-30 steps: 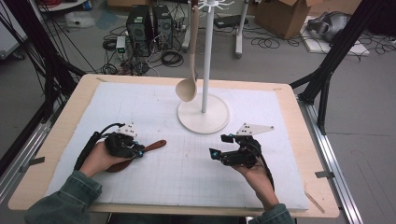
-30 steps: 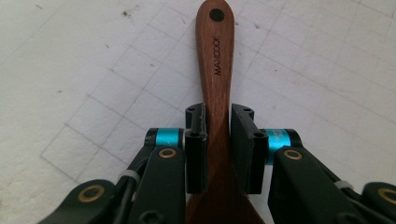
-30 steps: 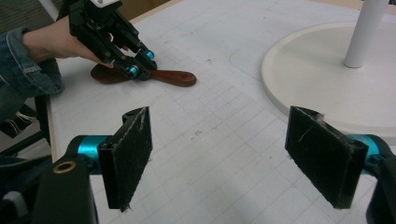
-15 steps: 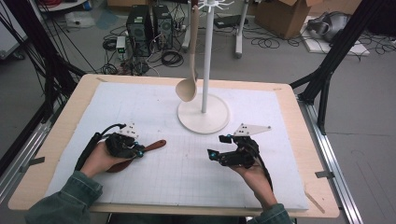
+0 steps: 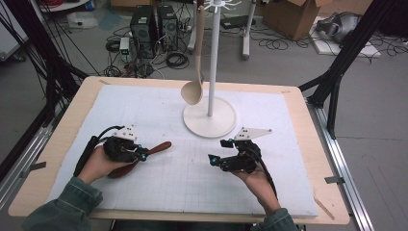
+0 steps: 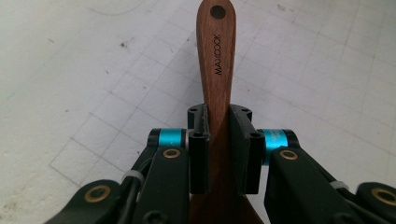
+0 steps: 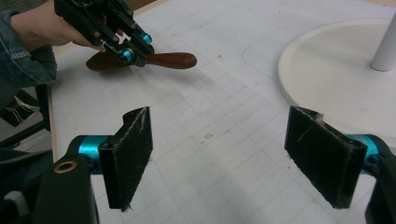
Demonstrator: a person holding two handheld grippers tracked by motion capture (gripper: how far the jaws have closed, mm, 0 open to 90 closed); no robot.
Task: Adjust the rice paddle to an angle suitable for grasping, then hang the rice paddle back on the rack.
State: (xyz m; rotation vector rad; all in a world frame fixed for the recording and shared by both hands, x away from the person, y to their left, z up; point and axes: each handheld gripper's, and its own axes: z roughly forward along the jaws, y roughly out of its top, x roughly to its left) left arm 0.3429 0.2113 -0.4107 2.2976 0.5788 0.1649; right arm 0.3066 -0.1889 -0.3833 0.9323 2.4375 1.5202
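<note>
A dark brown wooden utensil [image 5: 159, 147] lies low over the white mat at the left, its handle [image 6: 216, 56] pointing toward the stand. My left gripper [image 5: 143, 155] is shut on that handle; in the left gripper view both pads press its sides [image 6: 219, 116]. The utensil's wider end is hidden under the hand. My right gripper [image 5: 219, 151] hovers at the right of the mat, open, with nothing between its pads [image 7: 229, 140]. In the right gripper view the left gripper [image 7: 135, 49] and the utensil [image 7: 168, 59] sit farther off, up and to the left.
A white stand with a round base [image 5: 210, 118] rises behind the grippers; a pale wooden spoon [image 5: 193, 91] hangs from it over the mat. The base's edge [image 7: 336, 65] lies close to the right gripper. The white gridded mat [image 5: 168, 187] covers a wooden table [image 5: 62, 144].
</note>
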